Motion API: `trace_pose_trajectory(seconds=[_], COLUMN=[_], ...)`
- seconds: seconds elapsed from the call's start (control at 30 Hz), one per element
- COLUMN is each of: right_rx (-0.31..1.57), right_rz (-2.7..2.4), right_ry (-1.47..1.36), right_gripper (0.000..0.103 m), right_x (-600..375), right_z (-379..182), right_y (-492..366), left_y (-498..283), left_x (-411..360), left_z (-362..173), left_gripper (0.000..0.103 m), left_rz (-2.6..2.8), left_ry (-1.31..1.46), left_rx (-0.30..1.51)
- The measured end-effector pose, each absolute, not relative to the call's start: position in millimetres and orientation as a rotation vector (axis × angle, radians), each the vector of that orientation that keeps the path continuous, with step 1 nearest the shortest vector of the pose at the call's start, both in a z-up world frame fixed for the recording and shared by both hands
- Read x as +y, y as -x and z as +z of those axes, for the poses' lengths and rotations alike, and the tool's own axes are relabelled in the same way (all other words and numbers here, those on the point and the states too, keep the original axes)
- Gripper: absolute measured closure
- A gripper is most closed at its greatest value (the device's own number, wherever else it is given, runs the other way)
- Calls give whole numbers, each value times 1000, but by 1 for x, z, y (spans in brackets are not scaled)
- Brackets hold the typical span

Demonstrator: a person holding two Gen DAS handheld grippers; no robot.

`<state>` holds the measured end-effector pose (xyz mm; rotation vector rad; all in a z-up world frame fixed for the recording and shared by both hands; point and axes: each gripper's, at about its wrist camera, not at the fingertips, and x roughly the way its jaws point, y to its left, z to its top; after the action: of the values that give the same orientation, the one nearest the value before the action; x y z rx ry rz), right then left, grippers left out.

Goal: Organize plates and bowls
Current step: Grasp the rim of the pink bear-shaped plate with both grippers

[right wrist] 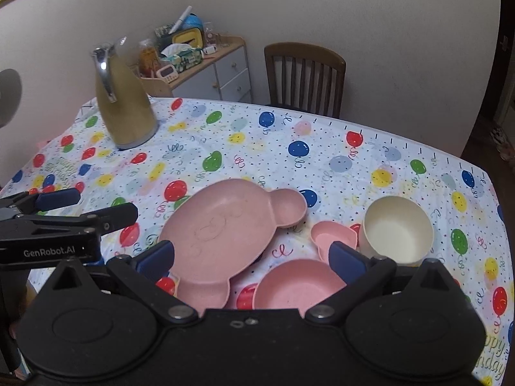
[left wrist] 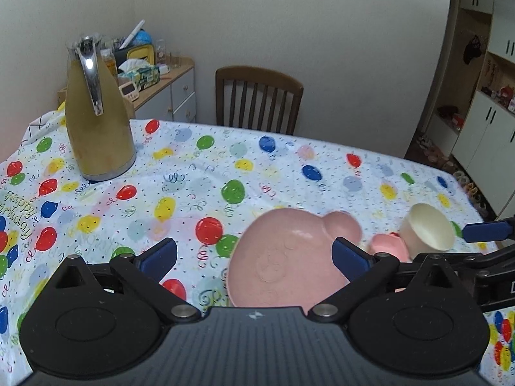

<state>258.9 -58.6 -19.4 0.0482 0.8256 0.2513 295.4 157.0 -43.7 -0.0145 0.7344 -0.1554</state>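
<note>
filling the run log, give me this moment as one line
left gripper: open, empty | right gripper: open, empty | pink eared plate, pink bowl, cream cup: on table, unstacked

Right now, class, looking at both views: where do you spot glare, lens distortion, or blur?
Left wrist view: a bright glare spot on the jug's metal handle; the table edge bows from the fisheye; the cream bowl near the frame's side looks soft. Right wrist view: light is dim and even, the jug handle gleams faintly, and the plate looks fairly sharp.
</note>
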Motion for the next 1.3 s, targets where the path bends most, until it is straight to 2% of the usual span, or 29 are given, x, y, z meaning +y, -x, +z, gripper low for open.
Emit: trace_pose_trajectory(seconds=[0.43, 0.57, 0.67, 0.73, 0.9, 1.0, 1.03, 1.1, 1.3], right_rx=[989, 1055, 1091, 1114, 1157, 1174, 1182, 1196, 1202], right_rz=[123, 96, 95, 94, 102, 107, 109, 117, 117], right_ry=[-42, -73, -103, -115, -120, -135, -146, -168, -187], right_gripper=[6, 13, 22, 23, 27, 39, 46, 55, 79], right_x=[-43, -42, -41, -40, -35, -34, -35, -35, -34], right_z=[-73, -90, -99, -104, -116, -121, -123, -126, -131], right_y=[-347, -365, -375, -380, -386, -387, -387, -387, -387], left_y=[-370, -384, -390, -392, -401, -404, -404, -406, -412], left_x=[173, 174, 173, 172, 167, 164, 164, 164, 170], left_z=[-98, -111, -119, -121, -130, -139, -141, -145, -151], left_gripper=[0, 1, 2, 9, 38, 52, 55, 67, 86], left_rz=[-130, -133, -135, -129, -189, -226, -231, -239, -238], left_ry=[24, 38, 37, 25, 46, 48, 48, 55, 87], left_rx=[900, 939, 943, 928, 954, 988, 995, 1011, 1048])
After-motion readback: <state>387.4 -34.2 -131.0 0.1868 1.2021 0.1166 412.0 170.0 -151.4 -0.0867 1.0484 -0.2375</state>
